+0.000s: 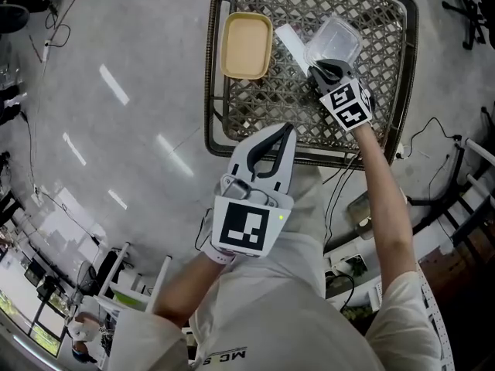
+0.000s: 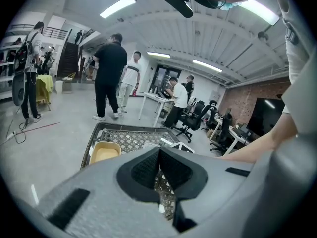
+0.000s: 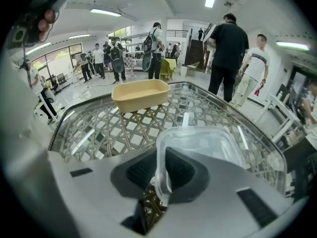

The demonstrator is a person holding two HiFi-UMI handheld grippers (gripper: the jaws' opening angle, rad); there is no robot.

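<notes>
Across the top of the head view stands a lattice-topped table point(image 1: 271, 107) with a dark metal frame, its surface glossy enough to throw back the ceiling lights. On its left part lies a shallow beige tray point(image 1: 246, 45), empty, with its long axis running away from the person. Right of it, near the far right of the tabletop, is a clear plastic container point(image 1: 334, 41), roughly square with rounded corners, open side up and empty. A flat white strip point(image 1: 292, 45) lies slantwise between the two. The container sits straight ahead of the right gripper point(image 1: 325, 69), extending away from the person, and the right gripper view shows that gripper point(image 3: 161, 171) pinching the container's point(image 3: 203, 143) near wall. One pad is inside the rim and the other outside, with the jaws only as far apart as the thin plastic. The tray point(image 3: 141, 94) stands beyond it to the left. The left gripper point(image 1: 285, 130) is held back over the table's near edge, well apart from both container and tray. Its own view shows the left gripper point(image 2: 159, 155) with jaws pressed together at the tips and nothing between them. The right hand is plainly the nearer one.
</notes>
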